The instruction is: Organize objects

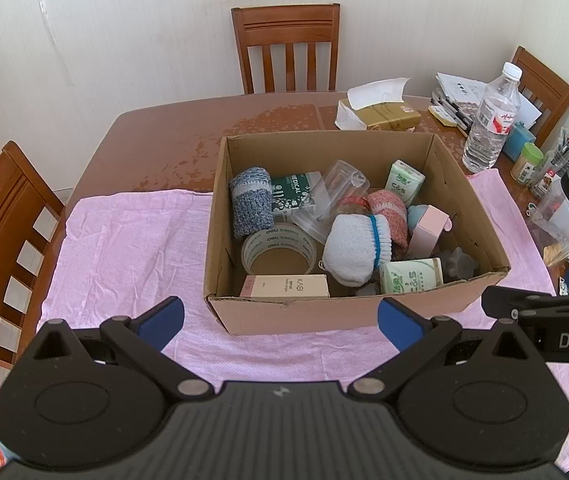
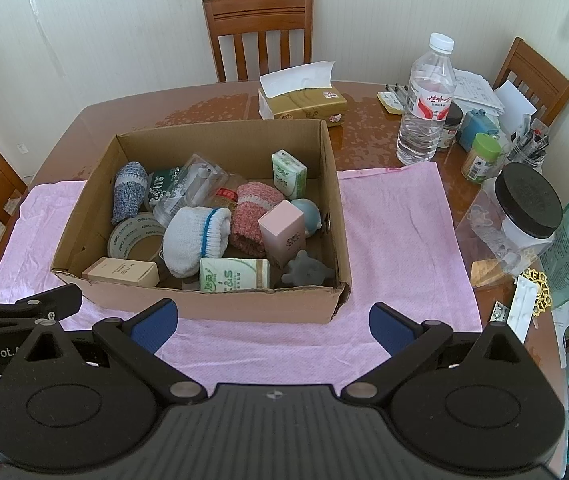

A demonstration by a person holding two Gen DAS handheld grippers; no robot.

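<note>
An open cardboard box (image 1: 324, 314) (image 2: 212, 306) stands on a pink cloth (image 1: 124, 240) (image 2: 396, 232). Inside lie a tape roll (image 1: 278, 252) (image 2: 134, 240), a white sock bundle (image 1: 354, 250) (image 2: 194, 240), a blue knit roll (image 1: 251, 202) (image 2: 129, 192), a pink knit roll (image 2: 250, 218), a pink carton (image 2: 282, 232), green tissue packs (image 1: 410, 276) (image 2: 234, 276), a beige carton (image 1: 288, 286) (image 2: 122, 272) and clear plastic cups (image 1: 330, 200). My left gripper (image 1: 280, 322) hovers open before the box's near wall. My right gripper (image 2: 272, 324) is open beside it, holding nothing.
On the brown table (image 1: 156, 140) stand a water bottle (image 1: 490, 120) (image 2: 426, 108), a tissue box (image 2: 304, 104), a black-lidded jar (image 2: 524, 208), a green-capped jar (image 2: 480, 158), pens and papers at the right. Wooden chairs (image 1: 286, 50) (image 2: 258, 36) ring the table.
</note>
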